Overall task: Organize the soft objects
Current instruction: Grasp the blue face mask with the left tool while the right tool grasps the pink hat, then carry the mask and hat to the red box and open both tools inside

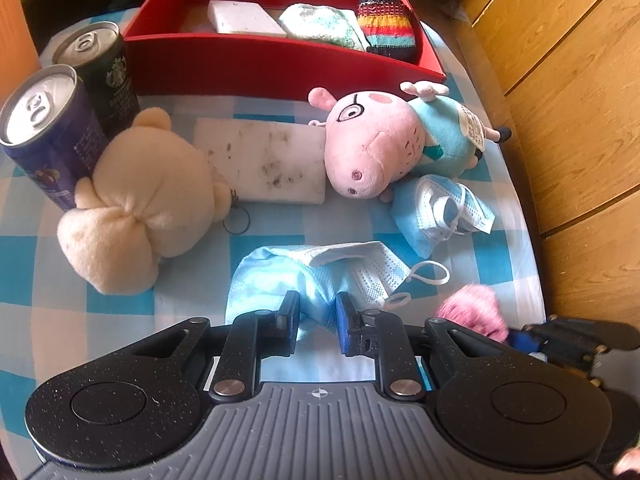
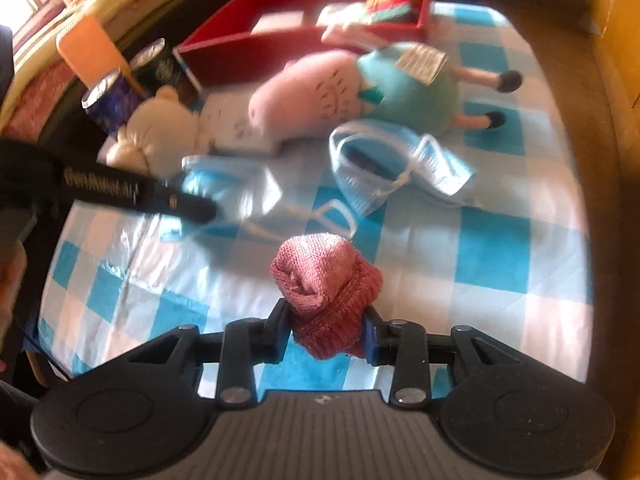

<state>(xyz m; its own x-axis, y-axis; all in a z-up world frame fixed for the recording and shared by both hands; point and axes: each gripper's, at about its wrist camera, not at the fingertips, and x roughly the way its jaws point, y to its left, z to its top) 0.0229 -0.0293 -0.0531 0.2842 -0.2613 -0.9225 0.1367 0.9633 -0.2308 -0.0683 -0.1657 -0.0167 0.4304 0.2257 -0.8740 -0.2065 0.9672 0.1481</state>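
- Far red box (image 1: 280, 62) holds three soft items; plush toys and masks wait outside.
- Right gripper (image 2: 326, 330) clamps pink sock (image 2: 326, 284).
- Left gripper (image 1: 317, 320), jaws narrowly parted, straddles blue mask (image 1: 304, 276).

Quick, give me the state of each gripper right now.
Left gripper: fingers partly closed around the blue face mask; a firm hold cannot be told.
Right gripper: shut on the pink knitted sock.
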